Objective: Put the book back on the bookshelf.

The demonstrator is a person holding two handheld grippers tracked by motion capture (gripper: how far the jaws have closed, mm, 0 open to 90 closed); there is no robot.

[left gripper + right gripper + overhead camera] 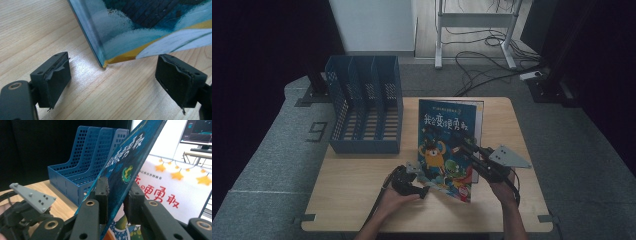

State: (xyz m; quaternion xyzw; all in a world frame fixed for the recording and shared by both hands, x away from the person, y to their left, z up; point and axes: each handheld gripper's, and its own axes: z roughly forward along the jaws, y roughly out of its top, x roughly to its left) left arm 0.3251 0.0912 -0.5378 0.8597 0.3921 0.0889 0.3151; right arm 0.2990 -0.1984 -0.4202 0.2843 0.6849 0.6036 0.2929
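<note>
**Book cover pinched and lifted: a slip or a tear is the risk**

Black jaws of the right gripper (117, 192) press together on the front cover of the picture book (446, 142), which stands tilted between them; beneath it, in the right gripper view, a white page with red characters and yellow stars lies open. Seen from the high view, the book sits near the right half of the wooden table (362, 200), its near corner close to the front edge, and the right gripper (464, 148) reaches in from the right side over the cover.

Lower on the left, the left gripper (112, 75) rests with its jaws spread wide on either side of the book's near corner, touching neither the cover nor the spine; the corner rests on the wood between the pads.

My judgement of the hazards:

- The grip holds the cover alone, so the weight of the pages hangs on the hinge. A quick lift could crease or tear it.
- The glossy cover may slide out of the pads if the hand tilts further, and the book would drop shut.
- If the left jaws close now, they could catch only the corner and bend it.
- The blue file rack (364, 107) stands at the far left corner, well apart; carrying the book there by one cover invites it to swing and strike the dividers.
</note>
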